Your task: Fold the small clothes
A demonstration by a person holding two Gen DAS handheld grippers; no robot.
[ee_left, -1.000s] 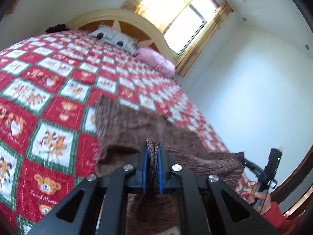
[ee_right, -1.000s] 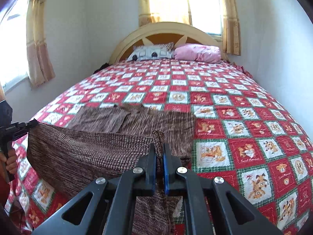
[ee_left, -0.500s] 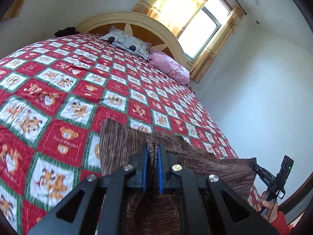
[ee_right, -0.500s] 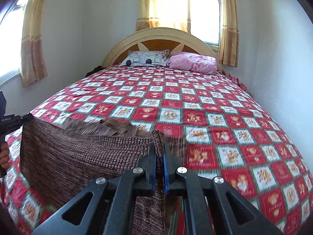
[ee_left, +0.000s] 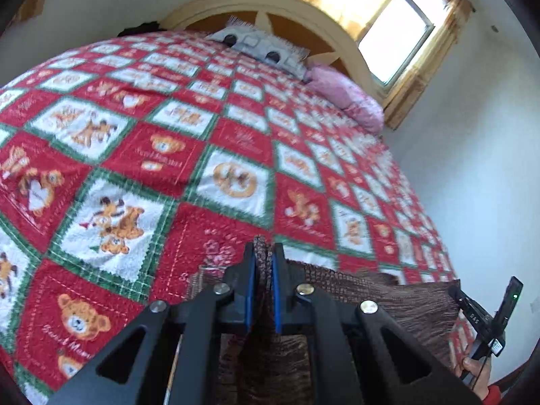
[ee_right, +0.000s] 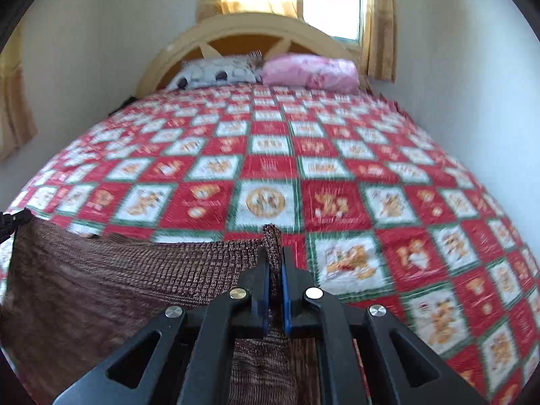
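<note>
Nearest, left gripper [ee_left: 262,259]: jaws narrow, blue pads pinched on a bunched corner of the brown knit garment [ee_left: 398,307]. Same at the right gripper [ee_right: 275,263] — narrow, clamped on the opposite corner, a tuft of knit poking up between the pads. Garment stretched between the two grips at the near end of the bed, top edge taut, body hanging down toward the lower edge of both views; lower hem out of sight, so impossible to say whether it touches the quilt.

Risks, as judged from here:
- Thin pinch on loose knit — a sharp tug or uneven pull could slip one corner out and collapse the span.
- Unequal height of the two grips likely to lay the fold line crooked.
- Stretchy weave prone to sagging at mid-span, bunching on landing instead of lying flat.
- Hanging part may drag and catch on the textured quilt, rolling under itself.

Beyond the garment: red, green and white bear-print quilt [ee_right: 337,168], bare of other clothes in view. Farther: grey patterned pillow [ee_right: 216,72] beside pink pillow [ee_right: 310,69], against the arched headboard [ee_right: 249,27]; curtained window [ee_right: 330,0] behind.

Containers: none in either view — no basket, bin or drawer visible.
</note>
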